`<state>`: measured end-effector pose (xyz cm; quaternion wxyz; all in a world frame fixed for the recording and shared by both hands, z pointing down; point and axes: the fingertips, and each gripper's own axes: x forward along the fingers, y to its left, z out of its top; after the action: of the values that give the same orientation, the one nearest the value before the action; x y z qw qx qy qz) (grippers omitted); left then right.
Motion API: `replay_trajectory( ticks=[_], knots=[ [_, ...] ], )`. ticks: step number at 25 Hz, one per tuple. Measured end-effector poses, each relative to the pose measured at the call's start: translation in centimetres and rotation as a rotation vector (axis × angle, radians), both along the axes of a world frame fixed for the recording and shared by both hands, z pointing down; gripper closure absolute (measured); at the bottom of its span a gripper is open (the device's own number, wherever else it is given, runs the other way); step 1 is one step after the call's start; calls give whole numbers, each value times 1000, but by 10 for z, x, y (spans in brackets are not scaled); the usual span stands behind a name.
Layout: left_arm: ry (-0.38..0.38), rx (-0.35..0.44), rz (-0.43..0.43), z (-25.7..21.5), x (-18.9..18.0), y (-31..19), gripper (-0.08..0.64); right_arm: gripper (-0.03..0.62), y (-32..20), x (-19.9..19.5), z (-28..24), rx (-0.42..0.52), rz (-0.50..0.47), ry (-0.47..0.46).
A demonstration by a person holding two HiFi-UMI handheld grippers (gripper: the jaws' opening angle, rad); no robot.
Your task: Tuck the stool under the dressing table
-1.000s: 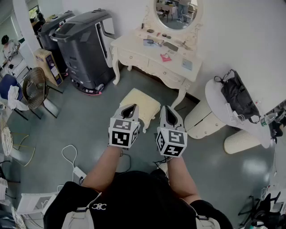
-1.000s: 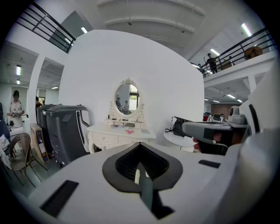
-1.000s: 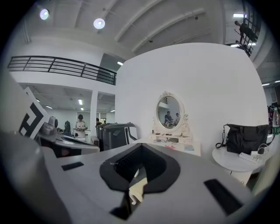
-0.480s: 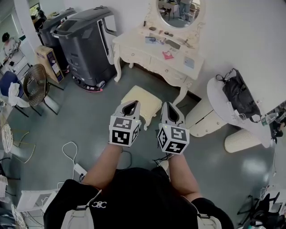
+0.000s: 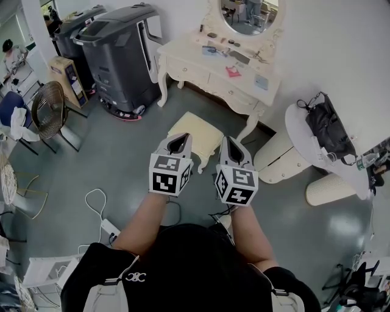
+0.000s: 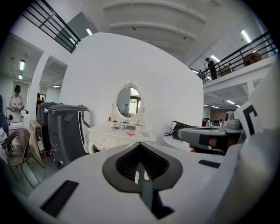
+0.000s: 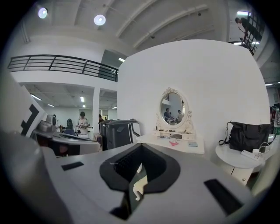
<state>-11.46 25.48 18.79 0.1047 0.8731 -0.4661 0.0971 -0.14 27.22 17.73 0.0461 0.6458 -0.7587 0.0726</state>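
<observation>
Pale yellow cushioned square stool (image 5: 194, 135) stands on the floor in front of the cream carved desk (image 5: 210, 76), not yet tucked under, with the closed, empty left tool (image 5: 181, 136) and right tool (image 5: 230, 141) beside it.

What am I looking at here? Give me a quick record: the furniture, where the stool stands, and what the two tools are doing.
Stool: cream cushioned stool, on the open floor in front of the dressing table, not tucked under
Left tool: left tool, jaws shut, empty, at the stool's near side
Right tool: right tool, jaws shut, empty, alongside the left
On dressing table: oval mirror, small items
Nearby: black bag on a round table
</observation>
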Motion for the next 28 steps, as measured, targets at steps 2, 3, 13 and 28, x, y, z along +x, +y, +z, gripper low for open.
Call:
replay_trajectory(
  ticks=[2, 3, 13, 28],
  knots=[
    [6, -4, -1, 1, -7, 1, 557, 583, 0, -8, 1, -8, -4, 4],
    [8, -6, 0, 1, -10, 1, 557, 583, 1, -11, 2, -11, -7, 5],
    [20, -67, -10, 21, -41, -3, 557, 583, -2, -35, 14, -45, -10, 15],
    [-62, -100, 5, 40, 1, -114, 557, 583, -126, 3, 31, -60, -20, -36]
  ],
)
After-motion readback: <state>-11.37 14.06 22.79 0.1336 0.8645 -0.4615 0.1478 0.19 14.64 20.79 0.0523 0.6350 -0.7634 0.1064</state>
